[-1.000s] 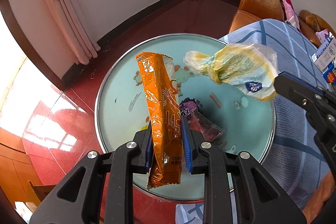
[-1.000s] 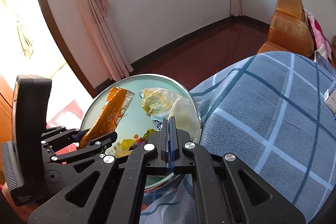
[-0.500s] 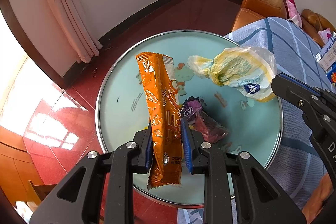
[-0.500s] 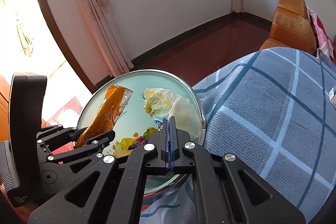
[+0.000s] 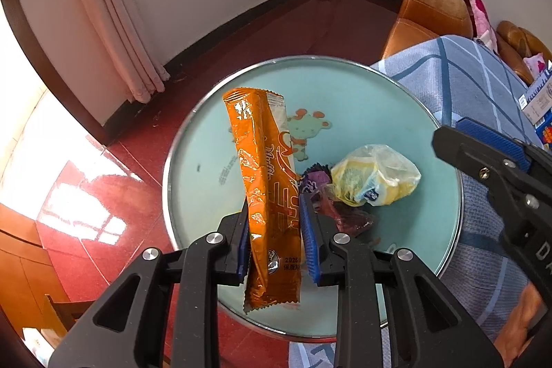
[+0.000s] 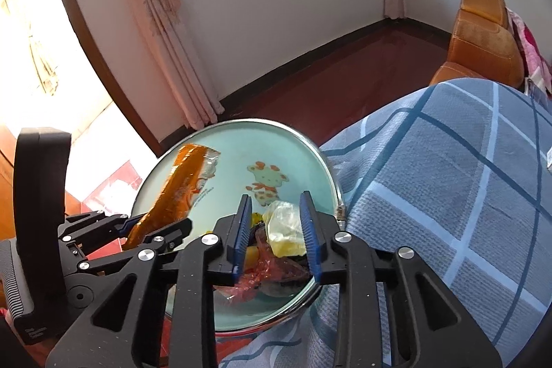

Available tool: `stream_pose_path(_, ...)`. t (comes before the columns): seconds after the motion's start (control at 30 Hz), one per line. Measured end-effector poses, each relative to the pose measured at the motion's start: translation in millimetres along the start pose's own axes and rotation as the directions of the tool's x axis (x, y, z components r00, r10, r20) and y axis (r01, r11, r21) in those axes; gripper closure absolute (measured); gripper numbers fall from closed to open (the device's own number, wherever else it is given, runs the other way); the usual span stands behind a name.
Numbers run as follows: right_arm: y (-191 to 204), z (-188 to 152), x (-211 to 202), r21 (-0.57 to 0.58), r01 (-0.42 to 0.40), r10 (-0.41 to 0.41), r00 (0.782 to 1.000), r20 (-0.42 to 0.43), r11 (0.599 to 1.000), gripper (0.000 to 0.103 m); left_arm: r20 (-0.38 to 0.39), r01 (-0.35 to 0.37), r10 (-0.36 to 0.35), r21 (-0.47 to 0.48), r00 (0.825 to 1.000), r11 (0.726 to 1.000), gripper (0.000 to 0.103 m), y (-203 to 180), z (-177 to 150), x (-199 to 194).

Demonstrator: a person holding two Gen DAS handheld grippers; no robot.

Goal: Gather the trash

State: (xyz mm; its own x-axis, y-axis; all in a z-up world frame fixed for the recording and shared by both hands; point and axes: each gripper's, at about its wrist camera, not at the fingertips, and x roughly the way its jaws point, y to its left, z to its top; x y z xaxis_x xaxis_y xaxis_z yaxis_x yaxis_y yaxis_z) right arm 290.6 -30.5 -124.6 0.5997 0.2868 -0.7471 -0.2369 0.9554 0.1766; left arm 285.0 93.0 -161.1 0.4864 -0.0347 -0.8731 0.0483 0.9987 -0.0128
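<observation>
1. The left gripper (image 5: 274, 237) is clenched on a long orange snack wrapper (image 5: 267, 195), held upright over the near edge of the round tray (image 5: 200, 168), its lower end hanging past the pads.
2. The right gripper (image 6: 276, 235) is released, fingers spread wide, poised above the tray's right edge, where the blue checked cloth (image 6: 448, 195) meets the rim.
3. The yellow plastic bag (image 5: 374, 176) lies crumpled on the tray, right of centre, touching a purple wrapper (image 5: 315, 176) and a reddish wrapper (image 5: 348, 218) at its near side.
4. The tray's far and left parts are bare around the printed cartoon (image 5: 305, 133); red floor (image 5: 103, 192) lies beyond the left rim.
5. Half a second ago the right gripper was pinched on the bag, held aloft; now it is let go and the bag rests on the tray.
</observation>
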Motion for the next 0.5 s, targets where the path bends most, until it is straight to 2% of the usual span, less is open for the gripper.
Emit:
stream_pose_path(0.07,-3,1,-6,0.012,0.006,-0.006,1.0,0.014,1.0,0.064,0.026,-0.005,0.005,-0.002,1.0,1.0,0.075,1,0,-9)
stream_pose_path(0.1,-4,1,-8,0.016,0.011,-0.012,1.0,0.019,1.0,0.054,0.046,-0.01,0.01,0.001,0.999,1.0,0.068,0,0,-15)
stream_pose_path(0.13,-5,1,-11,0.023,0.018,-0.019,0.999,0.027,1.0,0.049,0.073,-0.026,0.026,0.006,0.997,1.0,0.053,-1,0,-23)
stream_pose_path(0.17,-6,2,-13,0.028,0.02,-0.02,0.999,0.031,0.999,0.043,0.09,-0.04,0.039,0.01,0.995,0.999,0.046,1,1,-27)
stream_pose_path(0.23,-9,1,-19,0.044,0.025,-0.027,0.999,0.04,0.999,0.04,0.132,-0.068,0.064,0.024,0.989,0.997,0.043,-1,0,-38)
stream_pose_path(0.27,-9,1,-21,0.05,0.029,-0.031,0.999,0.043,0.998,0.034,0.137,-0.069,0.065,0.026,0.988,0.997,0.042,-1,1,-41)
stream_pose_path(0.33,-10,-1,-28,0.062,0.031,-0.035,0.998,0.057,0.998,0.027,0.142,-0.068,0.065,0.014,0.988,0.998,0.032,-1,-1,-46)
stream_pose_path(0.47,-8,-5,-39,0.061,0.037,-0.041,0.997,0.069,0.997,0.017,0.164,-0.084,0.083,-0.002,0.983,0.996,0.025,-1,-6,-58)
stream_pose_path(0.5,-8,-6,-41,0.062,0.035,-0.039,0.997,0.071,0.997,0.015,0.169,-0.091,0.091,-0.009,0.981,0.996,0.02,0,-8,-62)
